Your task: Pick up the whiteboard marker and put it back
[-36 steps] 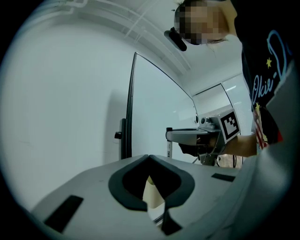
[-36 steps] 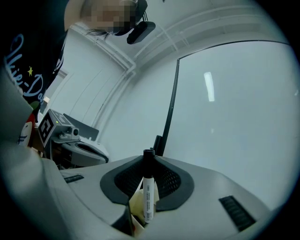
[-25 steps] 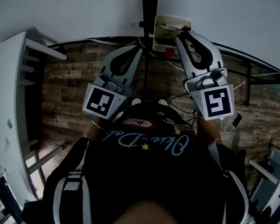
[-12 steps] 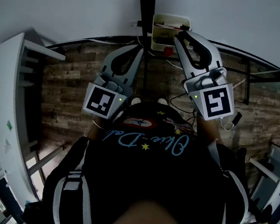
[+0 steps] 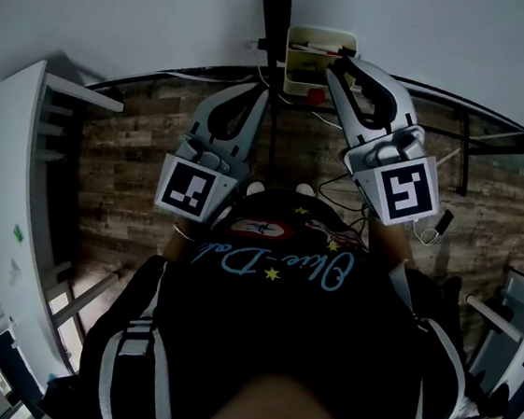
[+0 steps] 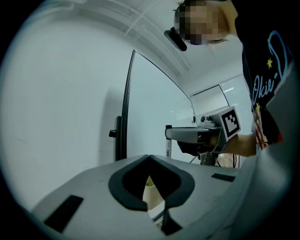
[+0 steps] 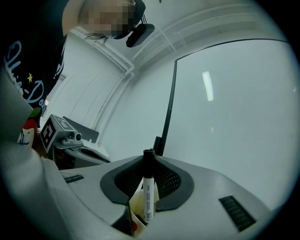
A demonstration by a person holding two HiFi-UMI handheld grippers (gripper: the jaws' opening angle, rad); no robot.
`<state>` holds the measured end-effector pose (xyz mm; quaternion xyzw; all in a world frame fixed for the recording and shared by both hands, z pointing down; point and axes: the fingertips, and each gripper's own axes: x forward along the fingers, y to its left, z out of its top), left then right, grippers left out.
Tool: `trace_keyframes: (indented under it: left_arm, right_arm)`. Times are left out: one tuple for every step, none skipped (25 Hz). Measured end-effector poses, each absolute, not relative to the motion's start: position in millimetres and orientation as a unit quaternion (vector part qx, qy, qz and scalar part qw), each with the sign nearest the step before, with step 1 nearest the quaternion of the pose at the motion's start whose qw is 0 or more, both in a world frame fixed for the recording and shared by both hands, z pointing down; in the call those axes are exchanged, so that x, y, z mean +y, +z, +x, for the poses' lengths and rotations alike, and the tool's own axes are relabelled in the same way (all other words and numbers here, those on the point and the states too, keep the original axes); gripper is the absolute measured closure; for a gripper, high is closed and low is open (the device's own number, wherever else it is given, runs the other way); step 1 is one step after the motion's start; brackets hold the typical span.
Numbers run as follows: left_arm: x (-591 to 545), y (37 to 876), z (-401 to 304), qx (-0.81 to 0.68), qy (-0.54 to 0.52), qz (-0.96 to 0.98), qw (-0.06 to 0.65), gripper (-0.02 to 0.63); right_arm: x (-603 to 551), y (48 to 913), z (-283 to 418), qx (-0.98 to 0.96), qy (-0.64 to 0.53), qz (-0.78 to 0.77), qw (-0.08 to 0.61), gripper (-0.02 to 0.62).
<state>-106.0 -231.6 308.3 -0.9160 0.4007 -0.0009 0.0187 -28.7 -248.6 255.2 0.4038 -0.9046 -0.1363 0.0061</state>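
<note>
Putting the whiteboard marker [image 7: 148, 197] back into the holder [image 5: 324, 34].
Clenched upright in right tool [image 7: 149, 159], lower end at holder's mouth; left tool [image 6: 149, 157] closed, empty. Next, likely: lower straight, then let go.

My shirt [image 5: 273, 280] is black, with pale blue looping script and small yellow stars across the chest; pale straps [image 5: 132, 358] run down it; my left gripper [image 5: 257, 91] and right gripper [image 5: 335, 69] are grey shells with black pads; each carries a black-and-white cube [image 5: 192, 189].
</note>
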Motion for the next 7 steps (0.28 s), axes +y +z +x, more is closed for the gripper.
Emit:
trace_keyframes:
  left_arm:
    - [-231.8, 308.5, -105.7, 0.401, -0.002, -0.916, 0.019, 0.607]
    - [-232.0, 308.9, -105.4, 0.401, -0.003, -0.916, 0.019, 0.607]
    - [-232.1, 309.3, -105.1, 0.4, -0.004, -0.916, 0.018, 0.607]
    - [-232.1, 309.7, -104.9, 0.4, -0.005, -0.916, 0.018, 0.607]
    - [-232.0, 310.0, -104.9, 0.4, -0.005, -0.916, 0.018, 0.607]
    - [-231.9, 310.3, -104.9, 0.399, -0.006, -0.917, 0.018, 0.607]
    - [-231.8, 310.6, -105.1, 0.399, -0.006, -0.917, 0.018, 0.607]
  right_arm:
    - [-248.7, 255.1, -28.6, -0.905, -0.136, 0.404, 0.006, 0.522]
    - [-248.8, 255.0, -28.4, -0.905, -0.137, 0.404, 0.006, 0.522]
    - [-248.9, 254.9, -28.2, -0.904, -0.138, 0.404, 0.006, 0.522]
    - [-249.0, 255.0, -28.1, -0.904, -0.139, 0.404, 0.007, 0.522]
    - [-249.1, 255.3, -28.0, -0.904, -0.139, 0.404, 0.008, 0.522]
    - [-249.2, 255.6, -27.9, -0.904, -0.139, 0.404, 0.009, 0.522]
    - [-249.4, 255.9, -27.8, -0.904, -0.139, 0.404, 0.01, 0.522]
